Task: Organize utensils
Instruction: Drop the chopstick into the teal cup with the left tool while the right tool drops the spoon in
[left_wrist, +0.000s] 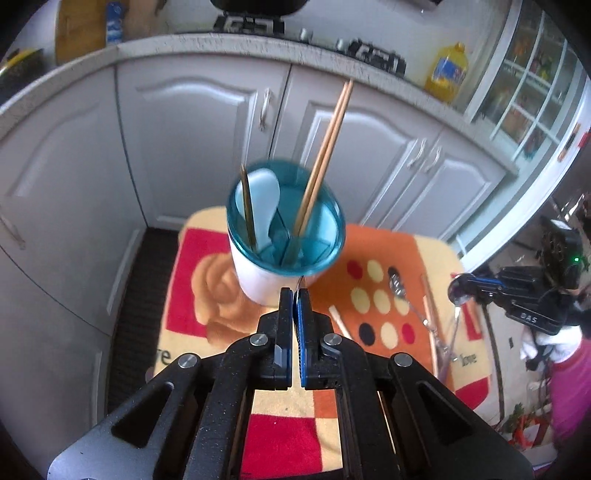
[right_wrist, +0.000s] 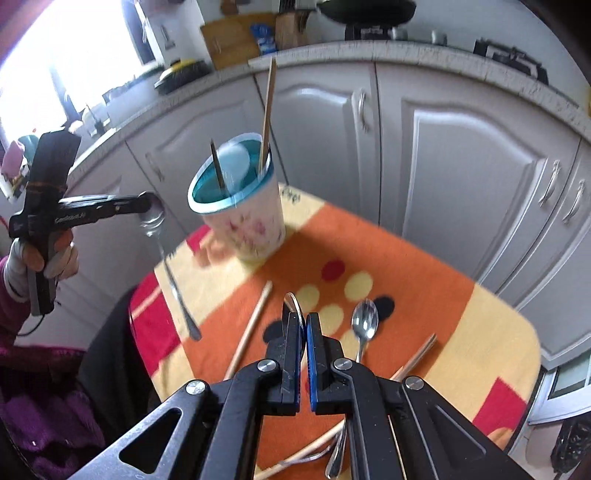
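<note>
A white utensil holder (left_wrist: 258, 273) with a teal divided rim stands on the cloth-covered table; it also shows in the right wrist view (right_wrist: 247, 225). It holds wooden chopsticks (left_wrist: 325, 155), a dark chopstick (left_wrist: 248, 206) and a pale spoon (left_wrist: 260, 206). My left gripper (left_wrist: 294, 295) is shut on a metal spoon (right_wrist: 173, 273), held by the bowl with the handle hanging down, left of the holder. My right gripper (right_wrist: 303, 321) is shut on another metal spoon (right_wrist: 295, 306), held by its bowl above the table.
On the orange, red and yellow cloth (right_wrist: 424, 295) lie a metal spoon (right_wrist: 364, 325), loose wooden chopsticks (right_wrist: 251, 325) and another pair (right_wrist: 417, 356). White cabinets (right_wrist: 461, 166) stand behind. The table edge drops off at left and right.
</note>
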